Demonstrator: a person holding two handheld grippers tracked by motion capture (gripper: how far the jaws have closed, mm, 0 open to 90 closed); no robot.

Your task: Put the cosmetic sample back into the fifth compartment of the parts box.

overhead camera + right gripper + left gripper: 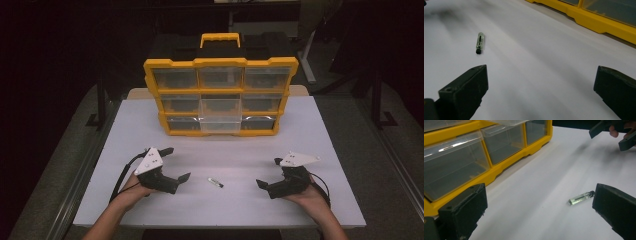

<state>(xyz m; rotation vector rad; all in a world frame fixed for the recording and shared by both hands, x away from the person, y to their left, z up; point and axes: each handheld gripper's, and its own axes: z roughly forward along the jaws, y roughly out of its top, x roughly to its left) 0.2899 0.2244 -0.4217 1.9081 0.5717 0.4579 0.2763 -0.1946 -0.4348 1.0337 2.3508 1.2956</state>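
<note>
1. While both hands rest low on the white table, a small clear vial with a black cap lies flat on it, between the 2 grippers and touching neither.
2. Seen from the high view, the left gripper sits just left of the vial with its jaws spread wide and nothing between them.
3. In the left gripper view, the vial lies on its side close to the jaw at the right of that view, just apart from it.
4. Across from it, the right gripper is likewise spread wide and empty, its jaws aimed toward the table's middle.
5. From the right gripper view, the vial lies ahead of the jaws, capped end nearer.
6. At the table's far side stands a yellow organizer with 9 clear drawers in 3 rows, well apart from the vial.
</note>
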